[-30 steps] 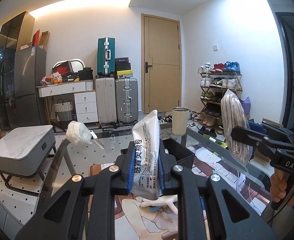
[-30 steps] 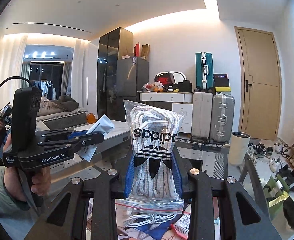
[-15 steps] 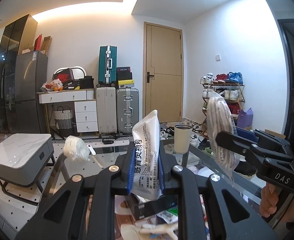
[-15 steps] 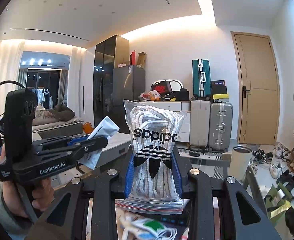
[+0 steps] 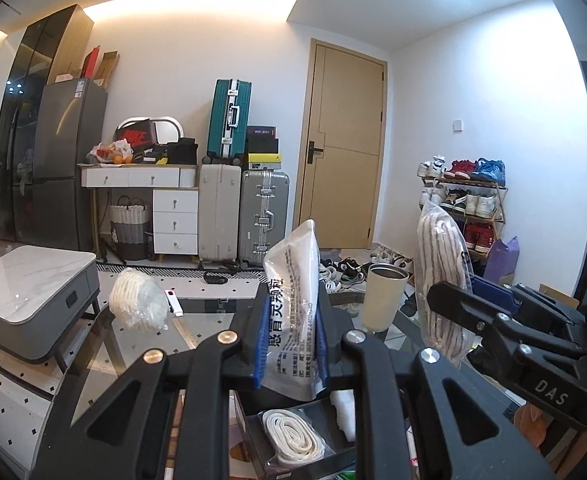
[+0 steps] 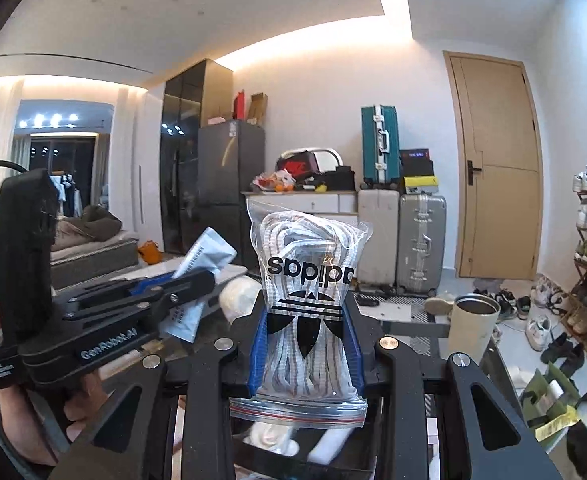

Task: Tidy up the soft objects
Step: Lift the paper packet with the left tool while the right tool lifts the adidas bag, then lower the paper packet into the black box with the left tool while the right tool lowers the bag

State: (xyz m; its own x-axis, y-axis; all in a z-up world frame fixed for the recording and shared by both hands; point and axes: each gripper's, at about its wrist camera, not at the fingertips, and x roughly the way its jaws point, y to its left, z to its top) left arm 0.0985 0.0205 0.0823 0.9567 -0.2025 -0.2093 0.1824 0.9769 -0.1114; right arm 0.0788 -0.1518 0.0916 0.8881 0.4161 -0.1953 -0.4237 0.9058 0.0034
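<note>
My left gripper [image 5: 291, 340] is shut on a white sachet with black print [image 5: 295, 300], held upright above a black open box [image 5: 277, 404]. The box holds a bagged coil of white lace [image 5: 291, 438]. My right gripper [image 6: 304, 344] is shut on a clear zip bag of striped laces with a black adidas logo [image 6: 307, 300]. That bag also shows in the left wrist view [image 5: 443, 276], to the right of the sachet. The left gripper shows in the right wrist view [image 6: 197, 280] with the sachet [image 6: 197, 264], to the left of the bag.
A glass table [image 5: 197, 332] lies below. On it are a clear bag of white laces [image 5: 137, 304] at the far left and a cream cup [image 5: 383, 296] at the far right. A grey side table [image 5: 33, 296] stands left; a shoe rack [image 5: 465, 208] right.
Both grippers have risen and tipped up, each still holding its packet. The black box with the bagged white lace has come into view beneath them.
</note>
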